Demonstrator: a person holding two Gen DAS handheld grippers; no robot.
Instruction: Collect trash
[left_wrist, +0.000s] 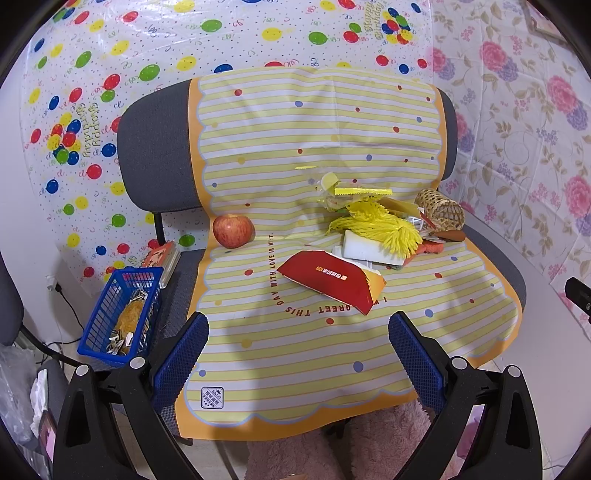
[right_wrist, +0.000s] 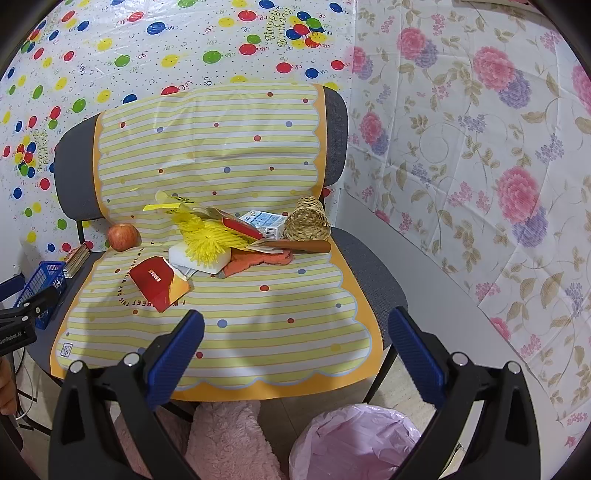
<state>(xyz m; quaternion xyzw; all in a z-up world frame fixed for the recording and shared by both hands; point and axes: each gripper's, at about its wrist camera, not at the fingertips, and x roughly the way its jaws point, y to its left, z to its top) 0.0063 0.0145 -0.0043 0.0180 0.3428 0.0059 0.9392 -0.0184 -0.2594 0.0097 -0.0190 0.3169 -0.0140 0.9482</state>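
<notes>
Trash pile (left_wrist: 373, 236) ahead of both open, empty grippers

**Trash heaped on the chair, bin below you**

Your right gripper (right_wrist: 295, 350) hangs spread wide above the striped cloth (right_wrist: 258, 325). Ahead lie a red carton (right_wrist: 153, 282), yellow mesh (right_wrist: 207, 243) and an apple (right_wrist: 122, 237). The pink-lined bin (right_wrist: 354, 443) sits beneath.

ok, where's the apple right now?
The apple sits on the chair's striped mat, left of the trash pile, near the backrest; the red carton lies to its right.
</notes>
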